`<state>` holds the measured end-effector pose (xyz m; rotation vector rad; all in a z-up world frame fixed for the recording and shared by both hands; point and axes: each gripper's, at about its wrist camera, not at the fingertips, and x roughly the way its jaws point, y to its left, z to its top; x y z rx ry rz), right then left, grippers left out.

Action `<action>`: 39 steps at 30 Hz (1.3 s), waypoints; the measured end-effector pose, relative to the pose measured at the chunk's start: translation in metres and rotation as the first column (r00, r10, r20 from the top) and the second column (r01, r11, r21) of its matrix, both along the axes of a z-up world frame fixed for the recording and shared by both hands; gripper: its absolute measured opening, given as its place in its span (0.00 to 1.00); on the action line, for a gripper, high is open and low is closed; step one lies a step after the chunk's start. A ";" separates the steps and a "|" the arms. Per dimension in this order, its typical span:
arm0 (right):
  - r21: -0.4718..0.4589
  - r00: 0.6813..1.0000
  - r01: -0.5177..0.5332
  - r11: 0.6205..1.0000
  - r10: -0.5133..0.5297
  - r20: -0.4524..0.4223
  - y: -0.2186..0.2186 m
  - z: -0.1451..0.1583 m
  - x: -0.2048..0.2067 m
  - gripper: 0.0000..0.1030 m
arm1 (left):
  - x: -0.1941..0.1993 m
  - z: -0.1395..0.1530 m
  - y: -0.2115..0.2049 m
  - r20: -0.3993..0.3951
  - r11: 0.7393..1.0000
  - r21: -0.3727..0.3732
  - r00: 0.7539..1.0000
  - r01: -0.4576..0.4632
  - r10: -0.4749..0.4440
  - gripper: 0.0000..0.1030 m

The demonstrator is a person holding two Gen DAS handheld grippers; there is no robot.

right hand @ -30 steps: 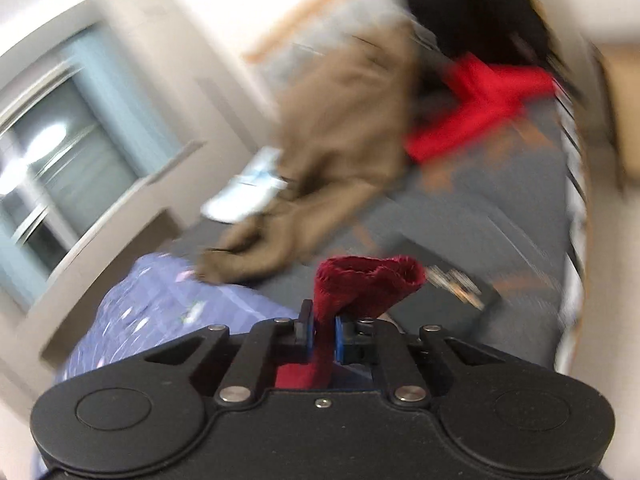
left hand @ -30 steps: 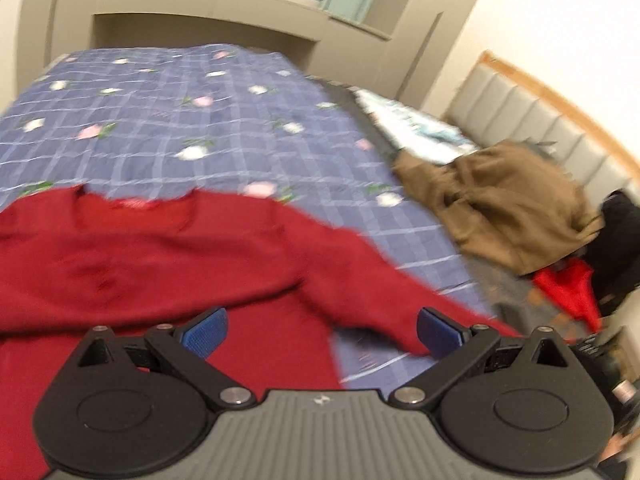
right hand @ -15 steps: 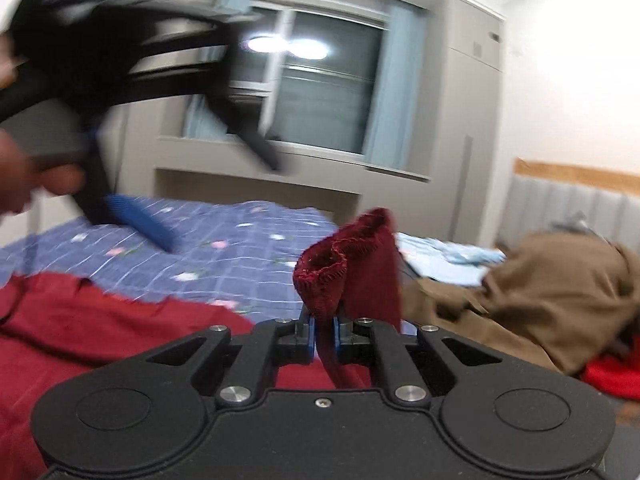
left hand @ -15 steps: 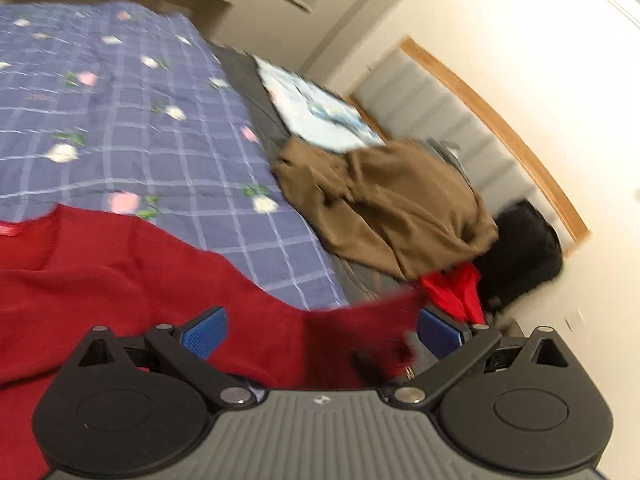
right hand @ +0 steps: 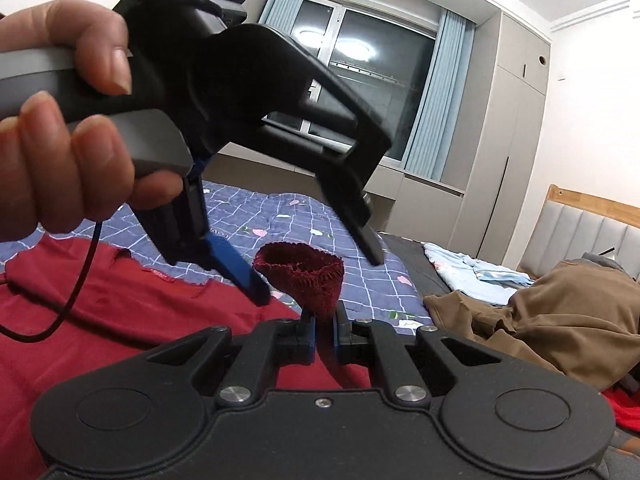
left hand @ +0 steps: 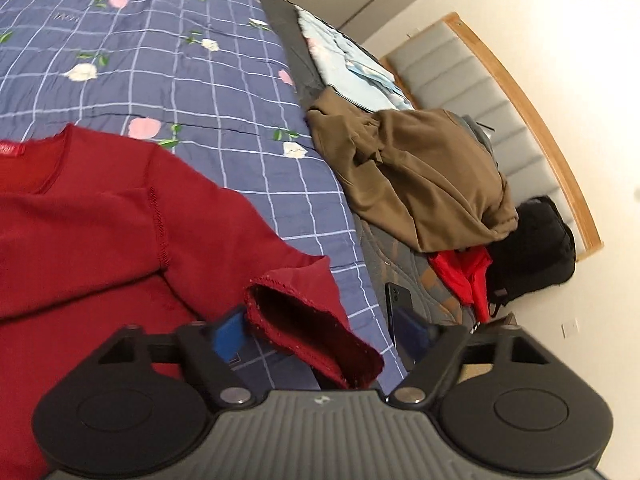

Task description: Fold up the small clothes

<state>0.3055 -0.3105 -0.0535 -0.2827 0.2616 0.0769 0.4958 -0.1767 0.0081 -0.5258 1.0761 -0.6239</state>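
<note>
You are in a bedroom, above a bed covered by a blue checked quilt (left hand: pixel 192 80) with small flowers, which fills the upper left of the left wrist view. The red sweater (left hand: pixel 80 232) lies spread on it at the left and lower left, collar toward the upper left edge. Its sleeve runs to the lower centre, and the cuff (left hand: pixel 312 328) stands open between the fingers of your left tool (left hand: pixel 320 336). This tool is spread wide and its blue pads do not press the cloth.

Your right tool (right hand: pixel 323 334) is pressed together and pinches the sleeve just below the cuff (right hand: pixel 300 276), which rises above the jaws like an open cup. In the right wrist view the left tool (right hand: pixel 316 276) hangs over it, one blue pad (right hand: pixel 236 268) just beside the cuff rim.

The quilt edge runs diagonally at the centre right; beyond it lies a brown garment (left hand: pixel 416 176), a small red cloth (left hand: pixel 464 276), a black bag (left hand: pixel 536 248) and a dark phone (left hand: pixel 400 312) near the right finger. Open quilt remains above the sweater, in the upper left.
</note>
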 end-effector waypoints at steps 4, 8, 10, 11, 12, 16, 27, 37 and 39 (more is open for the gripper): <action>-0.005 1.000 0.001 1.000 -0.001 -0.003 0.003 -0.001 -0.002 0.10 | 0.001 -0.005 0.002 -0.007 1.000 0.012 1.000 -0.027 0.028 0.24; 0.005 1.000 0.011 1.000 -0.011 -0.011 0.002 -0.002 -0.005 0.22 | 0.001 0.000 0.005 0.035 0.999 0.029 0.999 -0.040 0.039 0.08; 0.032 0.999 0.017 0.999 -0.016 -0.028 -0.003 -0.003 -0.009 0.32 | 0.002 0.005 0.008 0.055 0.998 0.038 0.998 -0.042 0.040 0.08; 0.055 0.999 0.020 0.998 -0.018 -0.040 -0.007 -0.003 -0.012 0.37 | 0.003 0.007 0.011 0.067 0.998 0.043 0.997 -0.043 0.040 0.07; 0.089 0.998 0.023 0.996 -0.018 -0.053 -0.013 -0.003 -0.015 0.42 | 0.004 0.011 0.014 0.082 0.998 0.050 0.996 -0.044 0.040 0.07; 0.233 0.994 0.067 0.970 -0.045 -0.101 -0.042 -0.003 -0.025 0.53 | 0.010 0.023 0.030 0.143 0.995 0.086 0.989 -0.054 0.041 0.06; 0.339 0.976 0.162 0.927 -0.100 -0.193 -0.064 -0.013 -0.011 0.60 | 0.034 0.037 0.113 0.195 0.974 0.092 0.963 -0.206 0.185 0.04; 0.358 0.972 0.135 0.924 -0.054 -0.226 -0.052 -0.014 0.024 0.67 | 0.040 0.027 0.203 0.165 0.935 0.083 0.930 -0.346 0.329 0.04; 0.372 0.971 0.135 0.918 -0.048 -0.232 -0.052 -0.013 0.031 0.69 | 0.037 0.020 0.221 0.155 0.924 0.082 0.920 -0.374 0.359 0.04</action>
